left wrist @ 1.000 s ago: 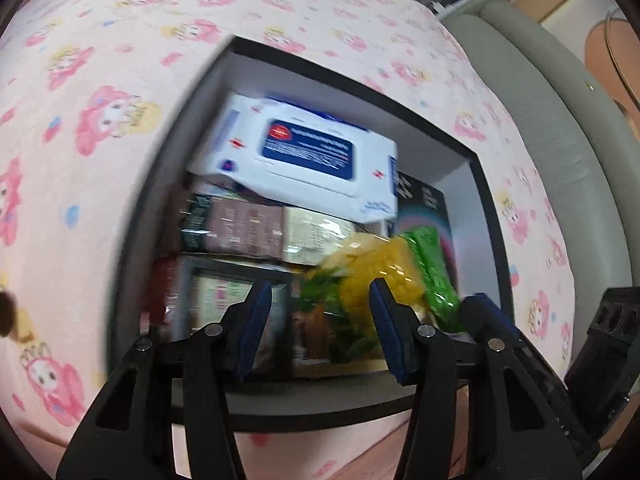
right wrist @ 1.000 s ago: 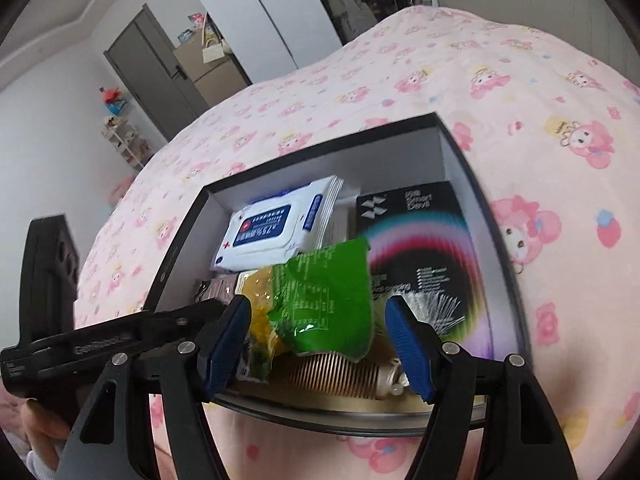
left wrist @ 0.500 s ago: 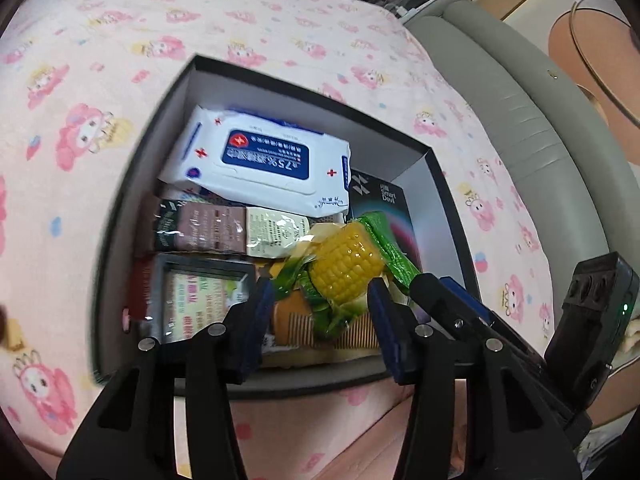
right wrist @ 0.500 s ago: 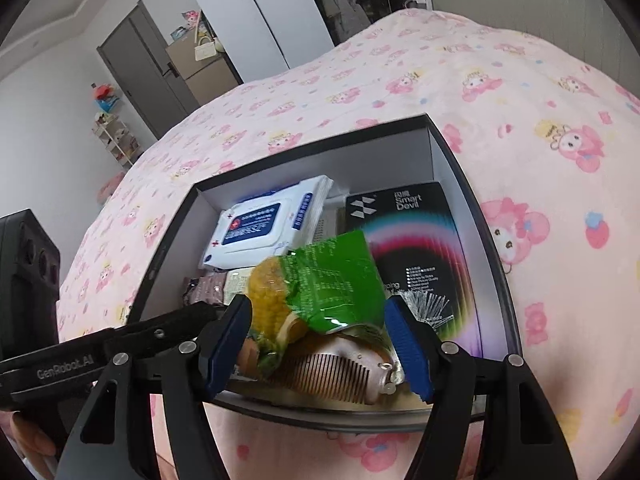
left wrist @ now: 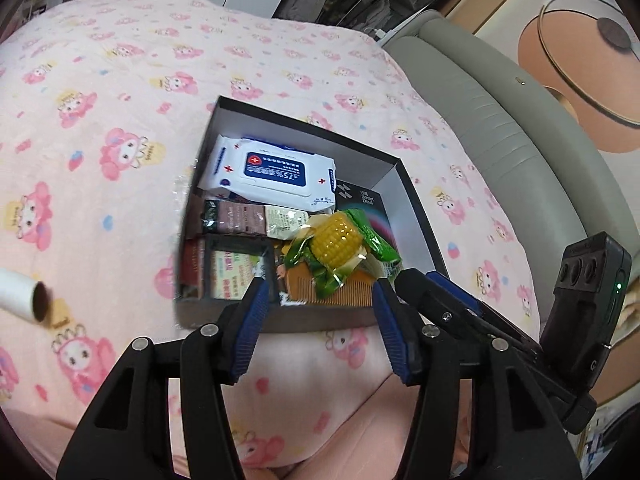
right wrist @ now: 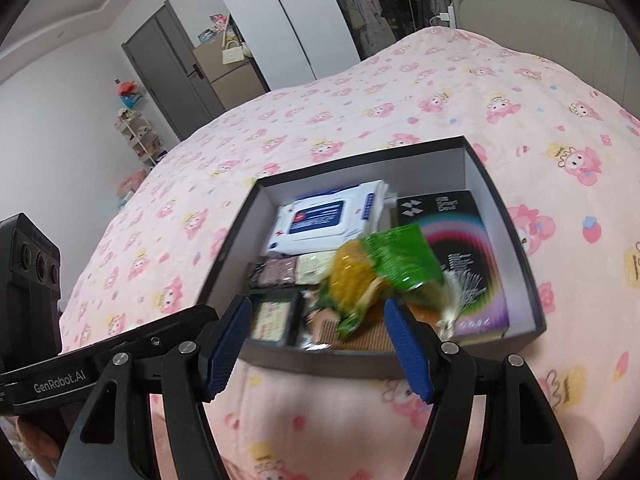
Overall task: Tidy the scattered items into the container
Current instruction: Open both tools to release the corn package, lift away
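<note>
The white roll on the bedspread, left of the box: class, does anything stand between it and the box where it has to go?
Nothing visible does. The white roll lies on bare pink bedspread, apart from the box, whose near wall faces it; no object lies in that gap.

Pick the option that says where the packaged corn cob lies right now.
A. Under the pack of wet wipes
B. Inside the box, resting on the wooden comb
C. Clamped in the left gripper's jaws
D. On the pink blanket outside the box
B: the packaged corn cob lies inside the box, overlapping the wooden comb; both sets of jaws are empty and the wet wipes lie further back.
</note>
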Tool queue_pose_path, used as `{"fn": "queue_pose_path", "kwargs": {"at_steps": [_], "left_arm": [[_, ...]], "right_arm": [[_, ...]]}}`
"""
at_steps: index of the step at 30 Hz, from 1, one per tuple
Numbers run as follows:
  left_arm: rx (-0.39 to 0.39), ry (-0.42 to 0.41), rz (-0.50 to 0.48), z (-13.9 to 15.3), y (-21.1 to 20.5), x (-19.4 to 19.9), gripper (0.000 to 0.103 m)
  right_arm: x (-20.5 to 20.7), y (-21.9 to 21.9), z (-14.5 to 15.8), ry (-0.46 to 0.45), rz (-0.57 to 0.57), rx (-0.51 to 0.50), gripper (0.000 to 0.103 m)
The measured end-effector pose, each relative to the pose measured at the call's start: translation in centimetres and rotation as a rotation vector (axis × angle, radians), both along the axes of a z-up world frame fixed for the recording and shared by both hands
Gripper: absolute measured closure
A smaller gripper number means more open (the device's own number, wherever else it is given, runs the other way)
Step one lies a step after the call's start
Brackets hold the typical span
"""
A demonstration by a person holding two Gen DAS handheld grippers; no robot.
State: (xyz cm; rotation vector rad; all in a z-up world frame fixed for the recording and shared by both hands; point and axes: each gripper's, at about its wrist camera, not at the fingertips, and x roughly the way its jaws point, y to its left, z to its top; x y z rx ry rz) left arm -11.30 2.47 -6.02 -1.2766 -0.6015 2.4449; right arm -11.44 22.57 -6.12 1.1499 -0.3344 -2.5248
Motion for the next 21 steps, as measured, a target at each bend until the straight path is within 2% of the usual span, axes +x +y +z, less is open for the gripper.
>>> {"fn": "queue_pose_path", "kwargs": {"at_steps": [9, 21], "left_arm": [[0.002, 0.024, 0.044, 1.7, -4.1, 3.9, 0.049], [-0.021, 0.041, 0.138, 2.2, -10.4, 7.6, 0.047]], "right_arm": [[2.7, -4.3, 2.2, 0.027, 0.066, 0.029, 0.036], [4.1, -11.1, 3.2, 0.041, 0.171, 0.100, 0.036]]}}
